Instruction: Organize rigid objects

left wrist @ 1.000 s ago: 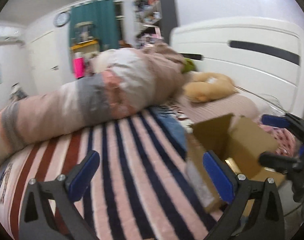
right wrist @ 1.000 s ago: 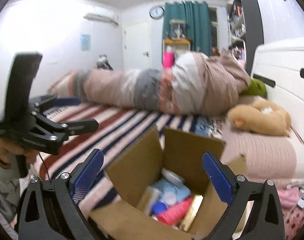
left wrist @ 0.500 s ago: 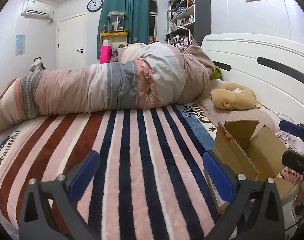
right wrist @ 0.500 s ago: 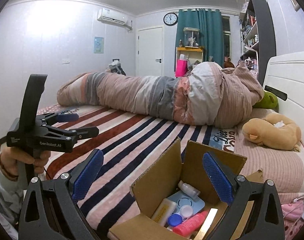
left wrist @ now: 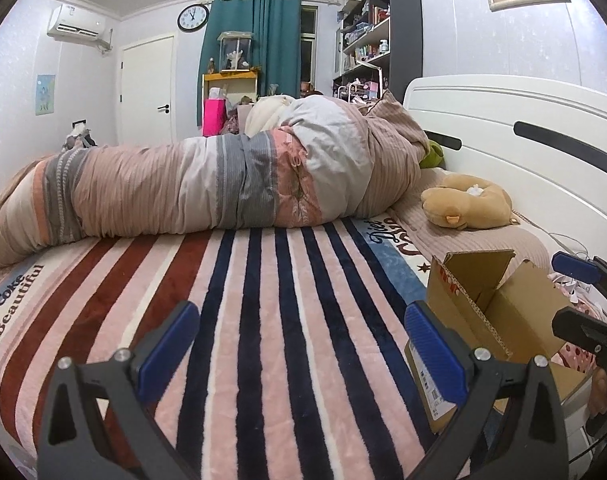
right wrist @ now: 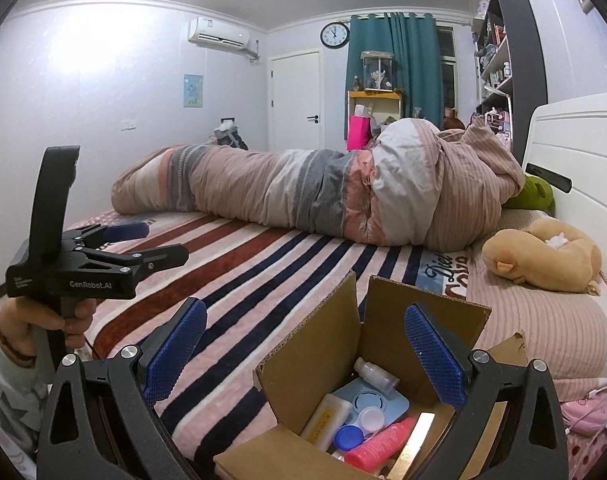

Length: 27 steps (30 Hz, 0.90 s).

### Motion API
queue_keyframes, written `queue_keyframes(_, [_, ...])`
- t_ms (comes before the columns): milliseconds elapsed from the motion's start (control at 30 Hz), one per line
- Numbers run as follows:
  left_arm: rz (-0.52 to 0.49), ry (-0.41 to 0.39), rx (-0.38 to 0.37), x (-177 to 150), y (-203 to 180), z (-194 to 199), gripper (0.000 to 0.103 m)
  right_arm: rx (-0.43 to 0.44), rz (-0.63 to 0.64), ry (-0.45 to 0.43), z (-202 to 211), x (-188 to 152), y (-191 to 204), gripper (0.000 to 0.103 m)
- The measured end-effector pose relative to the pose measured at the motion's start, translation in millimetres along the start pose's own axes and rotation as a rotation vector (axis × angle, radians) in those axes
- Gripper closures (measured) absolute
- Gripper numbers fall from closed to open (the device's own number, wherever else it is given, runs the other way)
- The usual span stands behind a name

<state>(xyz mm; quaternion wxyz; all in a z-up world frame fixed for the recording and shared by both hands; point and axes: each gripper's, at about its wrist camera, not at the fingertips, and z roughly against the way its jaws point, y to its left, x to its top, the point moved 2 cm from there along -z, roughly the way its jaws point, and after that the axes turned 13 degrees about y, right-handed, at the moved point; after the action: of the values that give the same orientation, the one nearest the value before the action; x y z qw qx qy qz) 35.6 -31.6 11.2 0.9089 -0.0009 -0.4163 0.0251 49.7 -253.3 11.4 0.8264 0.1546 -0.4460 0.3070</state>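
Cardboard box (right wrist: 387,364): open, toiletries inside.
Right gripper (right wrist: 303,354): above box, jaws spread, empty.
Left gripper (left wrist: 301,348): left of box, jaws spread, empty.

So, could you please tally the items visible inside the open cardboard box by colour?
Pink: 1, tube
Blue: 2, tray, round cap
Clear or white: 2, small bottle, round lid
Yellow: 1, flat pack
Gold: 1, strip
Total: 7 visible; more may be hidden.
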Motion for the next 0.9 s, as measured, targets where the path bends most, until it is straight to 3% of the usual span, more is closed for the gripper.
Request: queue_keyframes(900, [0.003,-0.02,0.019,0.4,2.9,3.2,0.001,-0.009,-0.006,0.003,-1.3,-3.6,-0.1,0.003])
